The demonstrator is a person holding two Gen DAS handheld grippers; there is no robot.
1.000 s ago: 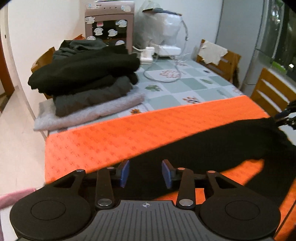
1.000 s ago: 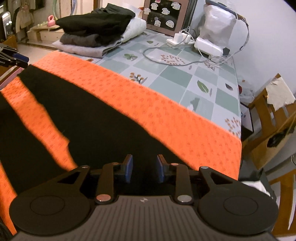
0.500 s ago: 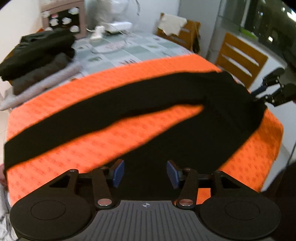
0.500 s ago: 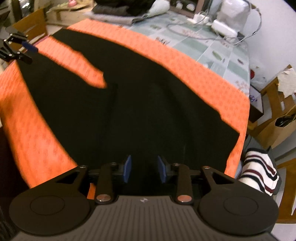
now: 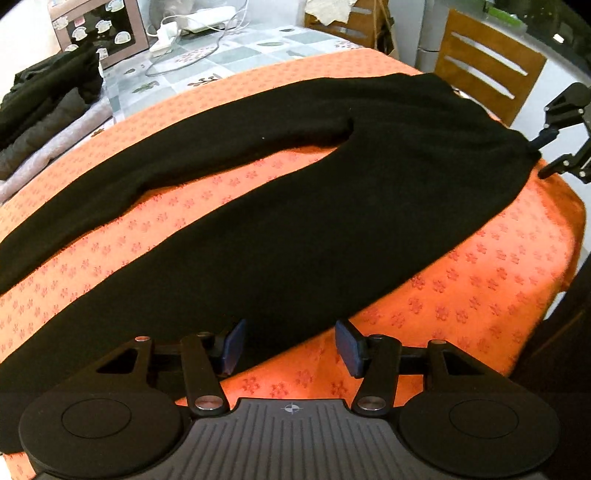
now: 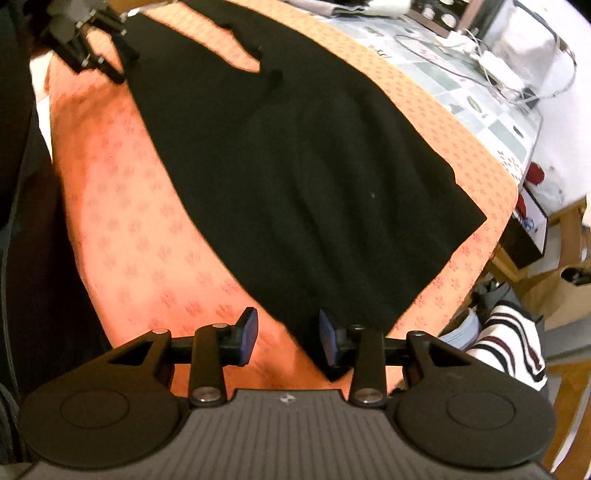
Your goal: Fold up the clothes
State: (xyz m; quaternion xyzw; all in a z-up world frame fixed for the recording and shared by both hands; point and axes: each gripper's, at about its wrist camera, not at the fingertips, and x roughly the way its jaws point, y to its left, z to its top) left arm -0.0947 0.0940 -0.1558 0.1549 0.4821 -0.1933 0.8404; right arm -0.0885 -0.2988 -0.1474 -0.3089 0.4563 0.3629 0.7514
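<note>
Black trousers (image 5: 332, 192) lie flat on an orange patterned cloth (image 5: 461, 295), legs spread to the left, waist to the right. They also show in the right wrist view (image 6: 314, 177). My left gripper (image 5: 291, 345) is open and empty, above the near edge of the lower leg. My right gripper (image 6: 288, 336) is open and empty at the near corner of the waist end. The right gripper shows at the right edge of the left wrist view (image 5: 561, 129), beside the waist. The left gripper shows at the top left of the right wrist view (image 6: 92, 44).
A stack of folded dark and grey clothes (image 5: 48, 107) sits at the far left of the table. A power strip and cables (image 5: 177, 33) lie on the tiled tablecloth behind. A wooden chair (image 5: 484, 62) stands at the far right. A striped garment (image 6: 506, 350) lies below the table.
Both grippers pulled back toward the near edge and rose, and the trousers now lie spread flat. The left jaws opened wider.
</note>
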